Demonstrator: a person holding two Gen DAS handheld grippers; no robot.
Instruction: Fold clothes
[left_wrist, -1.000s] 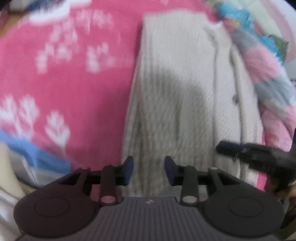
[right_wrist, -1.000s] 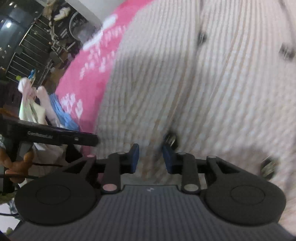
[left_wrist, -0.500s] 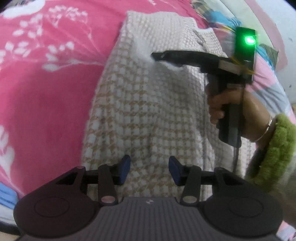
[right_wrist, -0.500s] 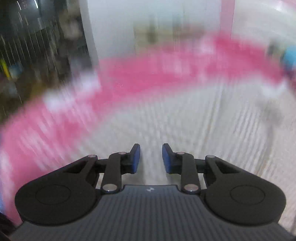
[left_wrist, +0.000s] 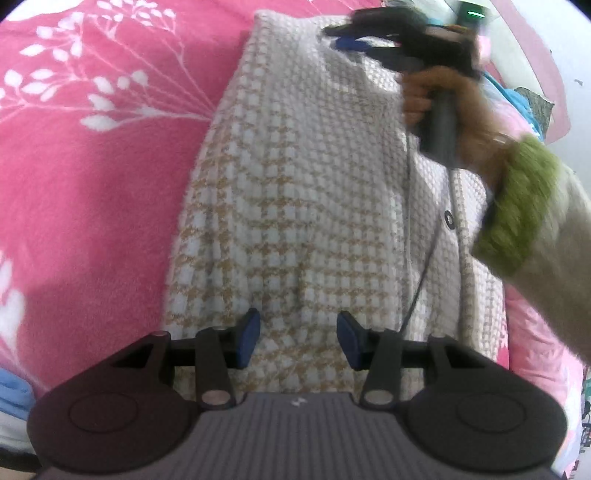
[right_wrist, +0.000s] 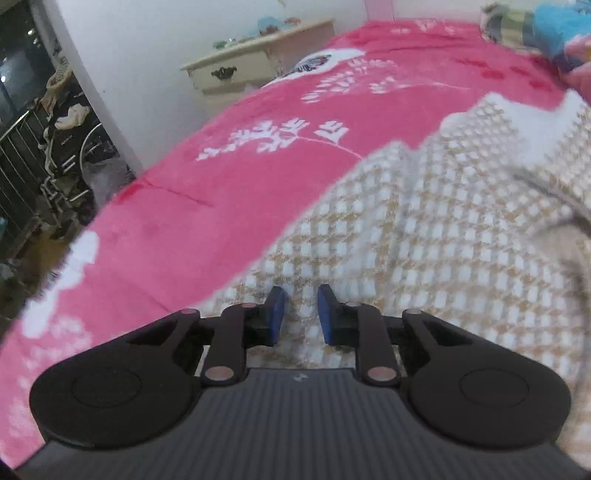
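Two grippers working: left gripper (left_wrist: 298, 339), jaws spread, hovering over the cardigan's (left_wrist: 295, 192) near hem on the pink blanket (left_wrist: 92, 184); right gripper (right_wrist: 300, 314) closing, nothing pinched, near its far collar (bite both layers before lifting, I'd say).

Cream-and-tan checked cardigan (left_wrist: 295, 206) on pink floral blanket (left_wrist: 92, 166).
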